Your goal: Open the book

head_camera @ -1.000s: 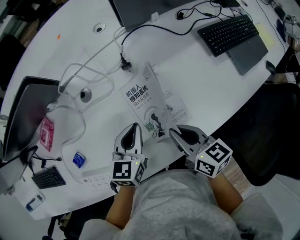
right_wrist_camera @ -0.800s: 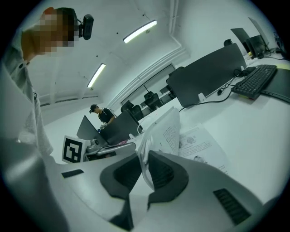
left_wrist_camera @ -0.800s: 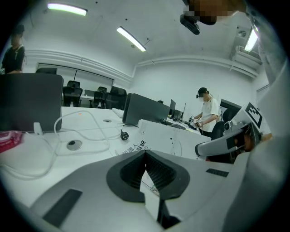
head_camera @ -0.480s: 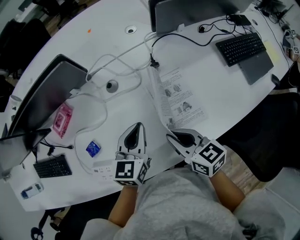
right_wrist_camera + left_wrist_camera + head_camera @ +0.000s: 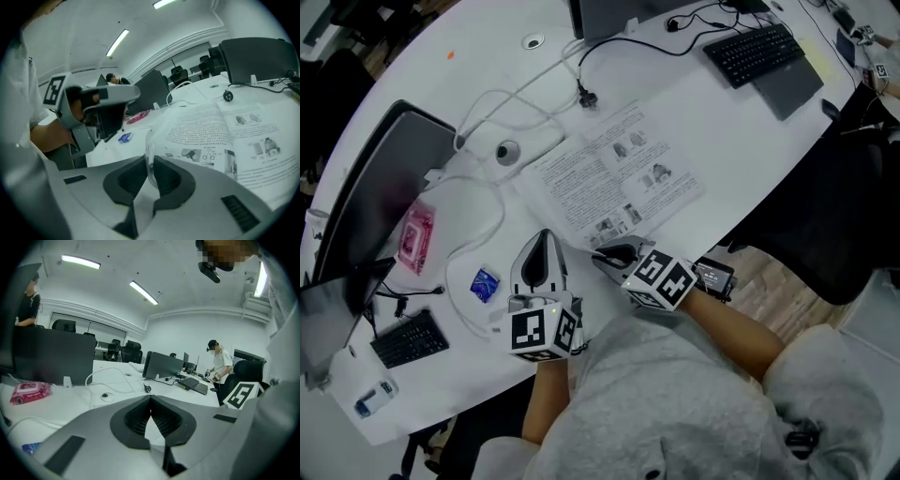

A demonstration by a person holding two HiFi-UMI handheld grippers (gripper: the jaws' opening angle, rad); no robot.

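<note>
The book [image 5: 614,178] lies open on the white table [image 5: 741,141], two printed pages facing up; the right gripper view shows its text and figures [image 5: 225,126]. My right gripper [image 5: 607,255] is at the book's near edge. Its jaws are shut on the thin near edge of the turned cover leaf [image 5: 149,154], which curls up between the pads. My left gripper [image 5: 542,236] hovers just left of the book, touching nothing. Its jaws [image 5: 150,398] meet at the tips, with nothing between them.
A dark laptop [image 5: 375,187], a pink pack [image 5: 414,236], a blue packet [image 5: 484,283] and white cables [image 5: 516,122] lie left of the book. A black keyboard [image 5: 759,52] sits far right, and a black chair [image 5: 825,216] stands beyond the table's right edge.
The book was closed with its cover up and now lies open. My right gripper swung left across the near edge with the cover leaf in it. The left gripper drew away to the left.
</note>
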